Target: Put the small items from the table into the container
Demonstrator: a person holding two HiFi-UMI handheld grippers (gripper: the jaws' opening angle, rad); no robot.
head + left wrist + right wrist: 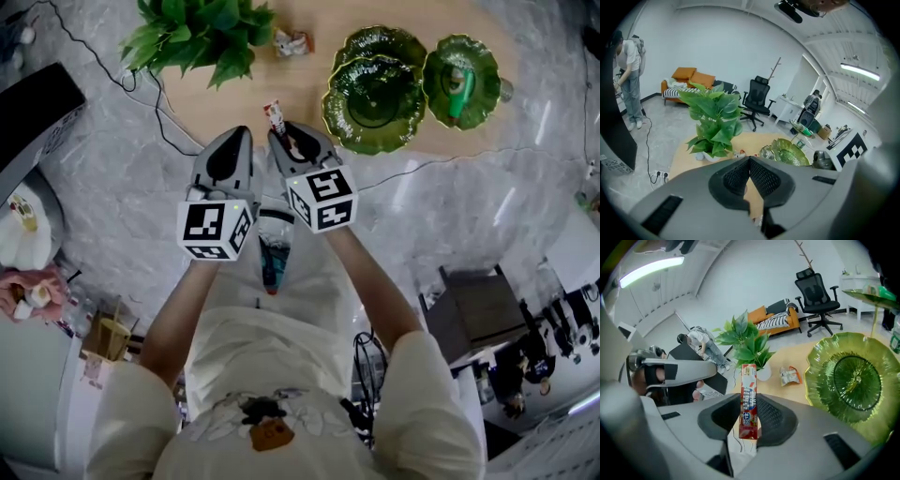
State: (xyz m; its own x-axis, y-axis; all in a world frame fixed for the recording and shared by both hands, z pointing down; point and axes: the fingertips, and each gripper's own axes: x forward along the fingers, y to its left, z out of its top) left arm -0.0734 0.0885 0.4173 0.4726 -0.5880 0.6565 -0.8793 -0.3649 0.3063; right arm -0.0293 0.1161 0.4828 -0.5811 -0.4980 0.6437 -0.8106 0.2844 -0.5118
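At the edge of the table [234, 94], the right gripper [749, 405] clamped a red candy stick [748, 383] near a green dish [848, 380]. The left gripper [749, 161] was closed and empty.

Head view downward, gripper views forward, sharing table [302, 89]

candy stick pack [748, 401]: red, white-and-blue print. tiered dish [349, 131]: translucent green, ribbed. table [225, 108]: light tan. floor [122, 206]: grey marble veining. small packet [790, 376]: orange and white. plant leaves [202, 33]: green.
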